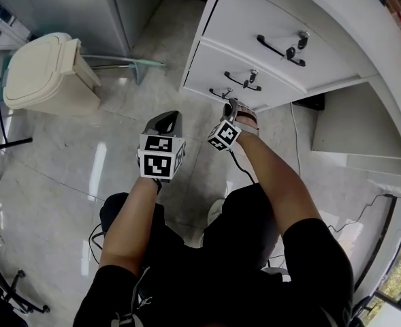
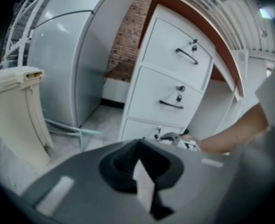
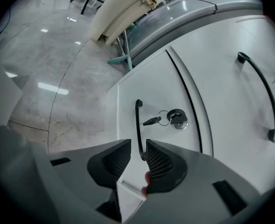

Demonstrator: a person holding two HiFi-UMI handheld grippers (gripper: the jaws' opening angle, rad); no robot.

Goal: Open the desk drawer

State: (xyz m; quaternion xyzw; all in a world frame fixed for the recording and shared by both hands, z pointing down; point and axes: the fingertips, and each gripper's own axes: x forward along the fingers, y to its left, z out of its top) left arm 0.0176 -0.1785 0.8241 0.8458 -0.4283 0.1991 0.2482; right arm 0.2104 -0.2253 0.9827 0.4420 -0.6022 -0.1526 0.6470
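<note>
An office: locking desk drawers [image 1: 254, 26] and waste bin [image 1: 43, 70].

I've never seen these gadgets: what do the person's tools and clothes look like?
The left tool and right tool are grey with black pads; each carries a cube of black-and-white square markers. A black cable runs from the right one. The shirt is black, short-sleeved.

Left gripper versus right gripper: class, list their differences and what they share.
The left gripper has jaws together and empty; the right gripper has jaws apart around the bottom drawer handle. The left gripper hangs back from the drawers; the right gripper is at them. Both carry marker cubes.
</note>
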